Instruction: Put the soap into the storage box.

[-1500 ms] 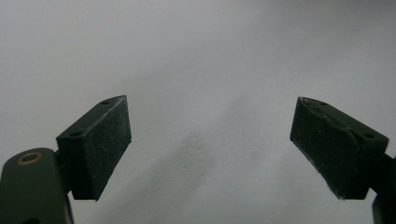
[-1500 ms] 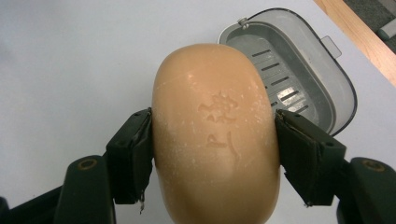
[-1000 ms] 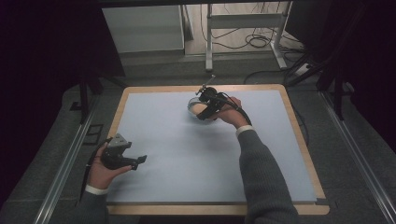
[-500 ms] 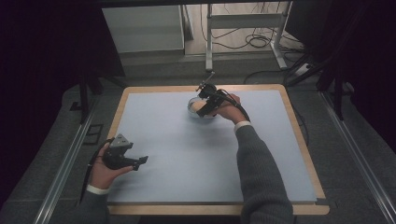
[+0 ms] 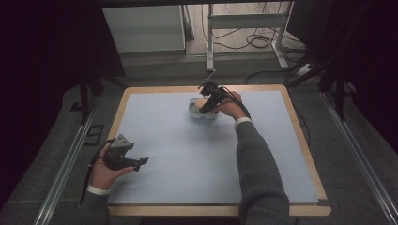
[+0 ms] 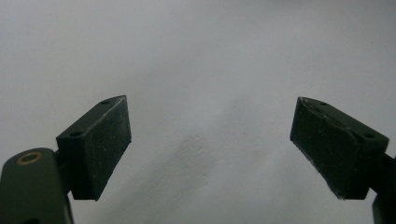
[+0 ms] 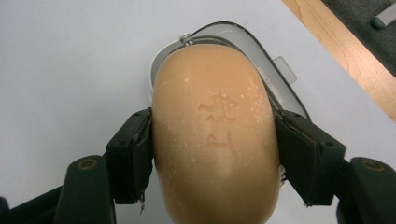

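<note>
Here, right gripper (image 7: 212, 154): clamped on soap bar (image 7: 212, 135)
soap dish (image 7: 261, 51): beneath the bar, near table edge (image 7: 341, 51)
left gripper (image 6: 210, 140): jaws apart, over bare mat (image 6: 196, 56)

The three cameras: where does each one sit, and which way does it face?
High view: above the person's side, facing forward and down on the table; both forearms show.
Left gripper view: on the left gripper, facing bare mat; open jaws show.
Right gripper view: on the right gripper, jaws clamping the soap bar over its dish.
Shared: high view also shows soap and dish.
</note>
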Demonstrator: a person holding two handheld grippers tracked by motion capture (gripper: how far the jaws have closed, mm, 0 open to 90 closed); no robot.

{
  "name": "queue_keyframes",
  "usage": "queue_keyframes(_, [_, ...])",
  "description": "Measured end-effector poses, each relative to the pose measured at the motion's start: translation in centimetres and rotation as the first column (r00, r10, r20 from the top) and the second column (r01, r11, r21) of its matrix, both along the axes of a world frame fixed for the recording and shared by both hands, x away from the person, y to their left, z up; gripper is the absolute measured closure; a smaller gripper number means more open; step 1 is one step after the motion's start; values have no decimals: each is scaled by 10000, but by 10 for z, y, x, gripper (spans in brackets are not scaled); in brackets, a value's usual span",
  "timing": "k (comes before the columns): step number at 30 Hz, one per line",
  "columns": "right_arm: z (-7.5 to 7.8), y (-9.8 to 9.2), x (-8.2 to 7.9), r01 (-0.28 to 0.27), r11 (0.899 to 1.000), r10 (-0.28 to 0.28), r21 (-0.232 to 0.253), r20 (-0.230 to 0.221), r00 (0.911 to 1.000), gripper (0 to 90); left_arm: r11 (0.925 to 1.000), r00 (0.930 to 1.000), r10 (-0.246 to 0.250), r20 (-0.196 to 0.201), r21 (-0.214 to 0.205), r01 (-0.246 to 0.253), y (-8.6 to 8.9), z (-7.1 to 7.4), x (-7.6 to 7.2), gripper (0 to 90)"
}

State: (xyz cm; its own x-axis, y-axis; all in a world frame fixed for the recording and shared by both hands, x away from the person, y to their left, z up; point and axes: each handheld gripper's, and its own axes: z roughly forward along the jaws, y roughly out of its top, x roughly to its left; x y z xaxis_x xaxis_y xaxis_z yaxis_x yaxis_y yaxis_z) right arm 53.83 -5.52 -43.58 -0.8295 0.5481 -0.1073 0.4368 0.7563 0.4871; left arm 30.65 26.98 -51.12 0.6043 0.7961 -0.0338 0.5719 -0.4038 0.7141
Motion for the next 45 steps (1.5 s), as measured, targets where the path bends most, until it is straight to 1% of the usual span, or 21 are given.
queue_keyframes(7, [-6, 7, 12, -70, 9998, 69, -187, -64, 10000, 315, 10000, 10000, 4, -25, -4, -4, 1, -1, 1, 127])
queue_keyframes(11, [-9, 11, 16, -116, 9998, 114, -185, -80, 9999, 315, 10000, 10000, 33, -20, -16, -33, 2, -2, 1, 128])
queue_keyframes(14, [-11, 12, 17, -142, 9997, 140, -189, -117, 9998, 315, 10000, 10000, 47, -10, -34, -47, 2, -1, 1, 128])
queue_keyframes(18, [-16, 13, 18, -239, 9991, 234, -350, -166, 9996, 314, 10000, 10000, 49, 11, -30, -49, 2, -1, 0, 128])
queue_keyframes(22, [-20, 11, 19, -180, 9994, 175, -284, -205, 9996, 311, 10000, 10000, 54, 19, -10, -54, 2, -1, 0, 128])
queue_keyframes(25, [-23, 10, 19, -112, 9994, 107, -323, -160, 9998, 300, 10000, 10000, 64, 26, -6, -64, 2, -1, 0, 128])
queue_keyframes(28, [-21, 7, 17, 28, 9999, -27, 97, -27, 10000, 275, 10000, 10000, 57, 12, 5, -57, 2, -1, 0, 128])
queue_keyframes(31, [-20, 5, 15, 59, 9999, -60, 82, 68, 10000, 269, 10000, 10000, 50, 5, 13, -50, 1, -1, 0, 128])
queue_keyframes(32, [-18, 3, 11, 110, 9998, -112, 167, 140, 9998, 263, 10000, 10000, 42, 12, 16, -42, 1, -1, 0, 128])
queue_keyframes(33, [-18, 3, 11, 110, 9998, -112, 167, 140, 9998, 263, 10000, 10000, 33, 19, 17, -33, 1, -1, 0, 128])
queue_keyframes(34, [-15, 1, 8, 186, 9990, -195, 415, 221, 9996, 262, 10000, 10000, 31, 27, 29, -31, 1, -1, 0, 128])
queue_keyframes(37, [-10, -4, -1, 343, 9963, -371, 793, 343, 9987, 248, 10000, 10000, 29, 38, 49, -29, 1, -1, 0, 128])
queue_keyframes(38, [-8, -7, -6, 381, 9936, -435, 1065, 488, 9979, 248, 10000, 10000, 17, 41, 71, -17, 1, -1, 0, 128])
queue_keyframes(39, [-8, -7, -6, 381, 9936, -435, 1065, 488, 9979, 248, 10000, 10000, 17, 41, 71, -17, 1, -1, 0, 128])
queue_keyframes(40, [-7, -12, -15, 327, 9904, -416, 1341, 639, 9971, 242, 9999, 10000, 25, 40, 105, -25, 0, -1, 0, 128])
queue_keyframes(42, [-7, -17, -23, 270, 9880, -391, 1519, 773, 9962, 240, 9999, 10000, 26, 29, 124, -26, 0, -1, 0, 128])
queue_keyframes(45, [-7, -25, -34, 288, 9834, -443, 1791, 832, 9955, 239, 10000, 10000, 18, 48, 94, -18, -2, -1, 0, 128])
